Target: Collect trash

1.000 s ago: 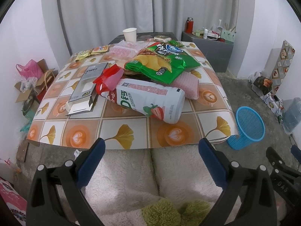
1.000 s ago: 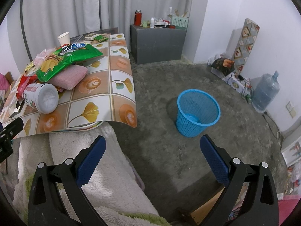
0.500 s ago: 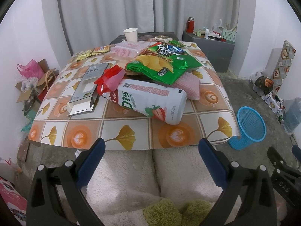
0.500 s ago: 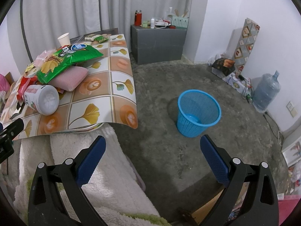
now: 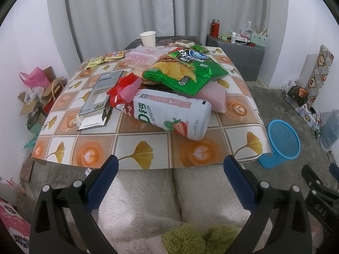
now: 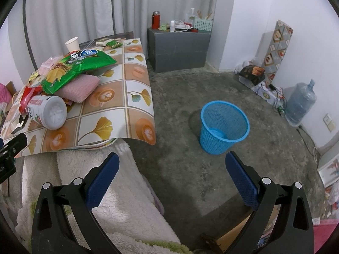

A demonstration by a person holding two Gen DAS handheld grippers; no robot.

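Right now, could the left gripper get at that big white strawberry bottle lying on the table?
Probably yes. The left gripper has its jaws open and empty, facing the strawberry bottle, which lies nearest the table's front edge with nothing in front of it.

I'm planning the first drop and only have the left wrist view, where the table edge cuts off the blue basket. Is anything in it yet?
Observer: No. The right wrist view looks into the blue basket, which stands upright, and only its bare bottom shows.
Operator: Is the right gripper free to carry?
Observer: Yes. The right gripper is open, with nothing between its fingers.
Operator: Anything lying between table and basket?
Observer: No. The floor between the table and the basket is bare concrete.
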